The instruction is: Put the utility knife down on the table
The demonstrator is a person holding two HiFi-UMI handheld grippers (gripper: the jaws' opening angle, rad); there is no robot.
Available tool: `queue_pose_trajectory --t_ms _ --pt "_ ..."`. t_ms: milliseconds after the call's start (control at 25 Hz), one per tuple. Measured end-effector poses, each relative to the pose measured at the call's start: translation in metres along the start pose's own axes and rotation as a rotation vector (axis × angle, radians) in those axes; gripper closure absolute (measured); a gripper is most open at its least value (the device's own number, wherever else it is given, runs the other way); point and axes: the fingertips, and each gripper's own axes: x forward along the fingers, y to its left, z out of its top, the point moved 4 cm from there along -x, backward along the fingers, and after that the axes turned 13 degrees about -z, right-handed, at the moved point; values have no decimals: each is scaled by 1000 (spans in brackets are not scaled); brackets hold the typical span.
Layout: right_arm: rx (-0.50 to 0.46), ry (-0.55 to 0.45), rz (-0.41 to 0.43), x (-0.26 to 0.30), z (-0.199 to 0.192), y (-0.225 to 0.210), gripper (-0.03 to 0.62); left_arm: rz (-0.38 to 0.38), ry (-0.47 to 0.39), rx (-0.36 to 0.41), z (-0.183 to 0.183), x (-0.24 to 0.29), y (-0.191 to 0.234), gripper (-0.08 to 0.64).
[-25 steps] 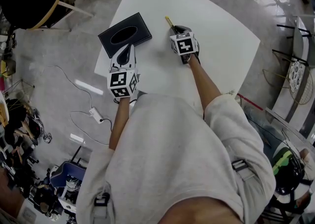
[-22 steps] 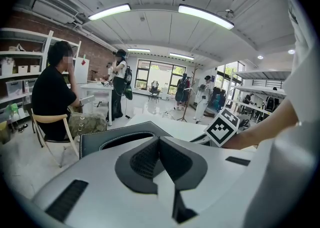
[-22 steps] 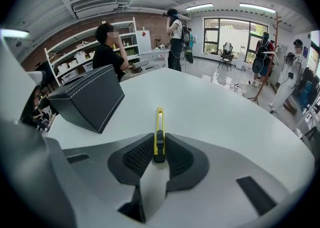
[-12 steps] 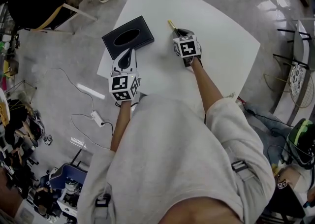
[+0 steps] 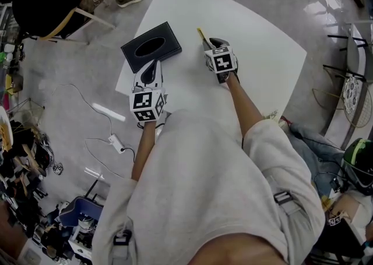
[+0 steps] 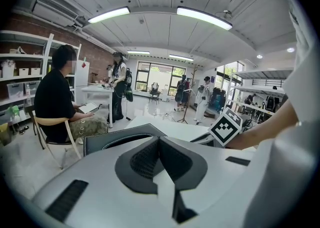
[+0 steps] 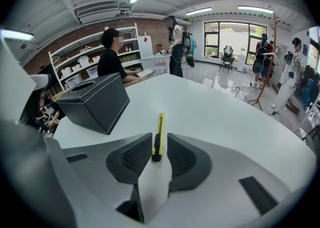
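Utility knife lies on table, seemingly loose; right hand-held gripper unmoved.

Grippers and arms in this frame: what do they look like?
The left gripper and right gripper share pale grey shells with black ribbed pads; each carries a cube of black-and-white square markers. No cables show. The person wears a light grey short-sleeved shirt.

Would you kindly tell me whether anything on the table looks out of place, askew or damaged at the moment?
Nothing stands out. The utility knife lies flat on the white table, one end between the parted jaws of the right hand-held gripper. The black tissue box stands upright and intact beside it.
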Motion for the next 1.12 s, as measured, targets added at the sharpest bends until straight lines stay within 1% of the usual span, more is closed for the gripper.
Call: queue_pose_trajectory --t_ms 160,320,680,920,1120 --pt "-1 -11 -9 -4 3 -1 485 2 0 -1 1 0 1 540" --pt "6 -43 -20 -14 7 -3 486 -9 -6 4 3 2 -1 540" --pt "45 -165 -51 -56 19 -11 515 -40 -9 25 7 9 -8 540" --pt "80 -249 -71 -92 26 -17 548 -71 -14 46 14 12 -14 540" --pt "99 -304 -85 -116 29 -19 560 -92 -23 66 20 15 -17 540"
